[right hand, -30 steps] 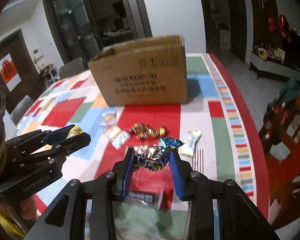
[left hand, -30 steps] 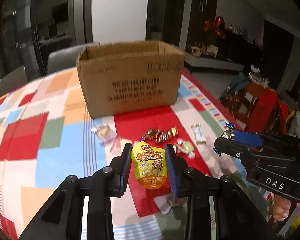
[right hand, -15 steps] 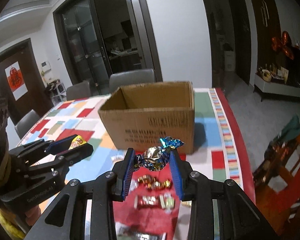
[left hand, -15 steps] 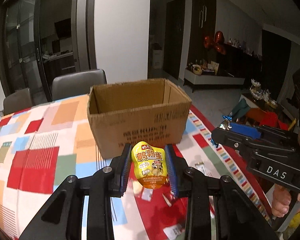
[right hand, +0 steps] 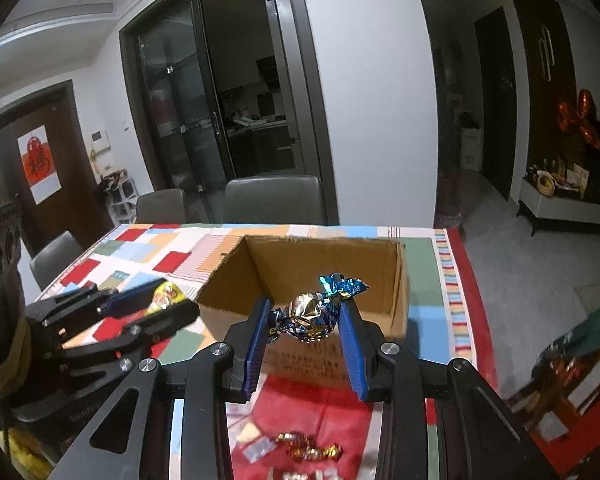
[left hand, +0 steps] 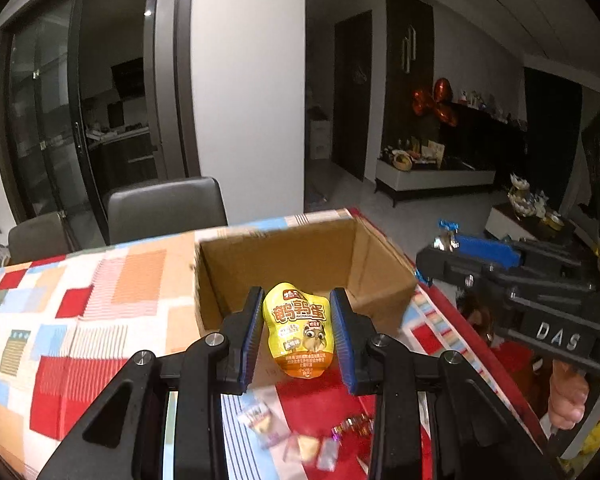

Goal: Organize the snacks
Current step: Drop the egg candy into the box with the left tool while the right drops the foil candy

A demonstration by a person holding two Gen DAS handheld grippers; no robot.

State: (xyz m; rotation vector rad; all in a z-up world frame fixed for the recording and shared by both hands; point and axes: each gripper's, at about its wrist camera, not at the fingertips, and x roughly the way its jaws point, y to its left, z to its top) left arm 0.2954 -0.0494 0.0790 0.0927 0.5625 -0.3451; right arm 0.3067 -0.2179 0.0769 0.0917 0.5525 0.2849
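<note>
Aloft — yellow packet [left hand: 299, 330], foil candy [right hand: 309, 315]

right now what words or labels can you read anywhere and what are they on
"鹌鹑蛋": big characters on the yellow snack pouch held in the left gripper; its small print is too small to read.
"DAS": on the right gripper body.
Print on the cardboard box front: blurred.
Red door sign: one character, unclear.

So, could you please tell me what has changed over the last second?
Both grippers rose from the table toward the open brown cardboard box. The left gripper still clamps the yellow snack pouch; the right gripper still clamps the blue-and-gold foil candy.
</note>
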